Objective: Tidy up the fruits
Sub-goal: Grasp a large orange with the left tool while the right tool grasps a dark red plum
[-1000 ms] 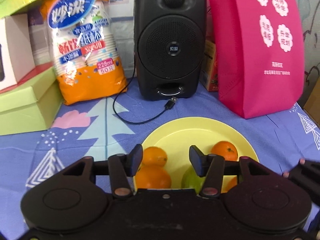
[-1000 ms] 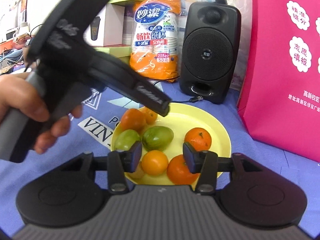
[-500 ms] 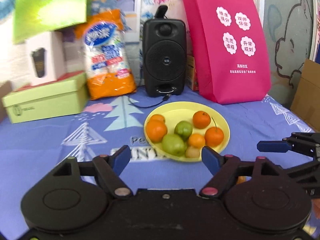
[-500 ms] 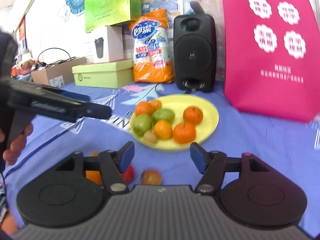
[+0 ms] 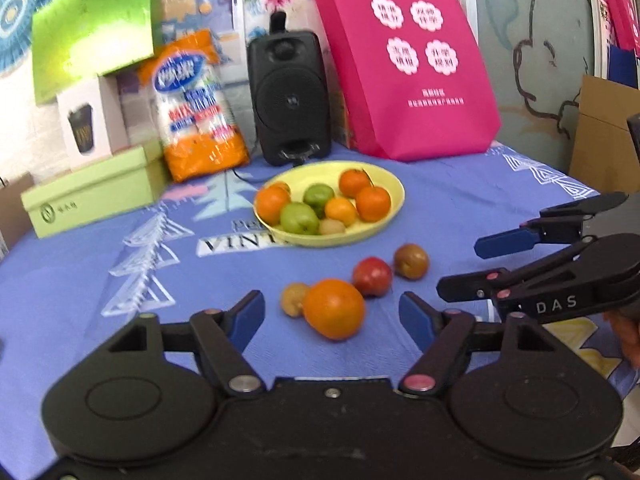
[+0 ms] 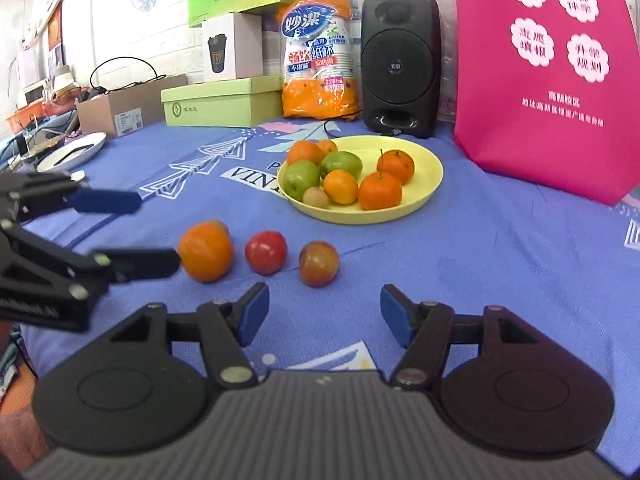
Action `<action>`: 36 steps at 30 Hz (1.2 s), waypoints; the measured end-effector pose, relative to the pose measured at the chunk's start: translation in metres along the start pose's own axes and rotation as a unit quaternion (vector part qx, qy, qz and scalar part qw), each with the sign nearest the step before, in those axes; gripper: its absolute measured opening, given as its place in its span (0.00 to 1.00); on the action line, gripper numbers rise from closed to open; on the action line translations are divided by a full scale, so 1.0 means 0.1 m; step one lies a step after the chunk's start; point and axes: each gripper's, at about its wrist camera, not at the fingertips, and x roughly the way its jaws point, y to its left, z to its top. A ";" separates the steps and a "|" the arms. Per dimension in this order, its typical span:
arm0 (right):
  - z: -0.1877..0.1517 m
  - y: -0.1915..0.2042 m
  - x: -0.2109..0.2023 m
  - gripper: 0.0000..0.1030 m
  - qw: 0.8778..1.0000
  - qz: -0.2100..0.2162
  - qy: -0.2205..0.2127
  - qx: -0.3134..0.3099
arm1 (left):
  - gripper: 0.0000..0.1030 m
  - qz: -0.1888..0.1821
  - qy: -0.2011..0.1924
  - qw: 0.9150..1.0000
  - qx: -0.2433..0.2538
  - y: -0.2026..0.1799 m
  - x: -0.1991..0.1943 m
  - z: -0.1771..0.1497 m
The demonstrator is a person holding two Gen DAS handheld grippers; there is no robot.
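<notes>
Both grippers have pulled back from the yellow plate (image 5: 394,194), which a second ago filled both views and now lies well beyond them on the blue tablecloth (image 5: 80,280). The left gripper (image 5: 331,312) is closing, jaws apart and gripping nothing, with a loose orange (image 5: 334,308) just ahead of them. The right gripper (image 6: 324,308) stands half open and empty, near a red fruit (image 6: 266,252) and a reddish-brown fruit (image 6: 319,263). The plate holds oranges, two green fruits and a small tan fruit.
</notes>
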 end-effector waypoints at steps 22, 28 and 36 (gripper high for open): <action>0.10 0.02 0.26 0.50 1.000 0.000 0.009 -0.006 | 0.36 -0.027 0.043 0.997 -0.058 0.16 0.59 0.02; 0.14 0.03 0.33 0.49 1.000 -0.001 0.013 -0.010 | 0.36 -0.027 0.045 0.997 -0.059 0.18 0.55 0.01; 0.21 0.06 0.49 0.28 1.000 -0.006 0.030 -0.008 | 0.36 -0.013 0.048 0.997 -0.059 0.23 0.46 -0.04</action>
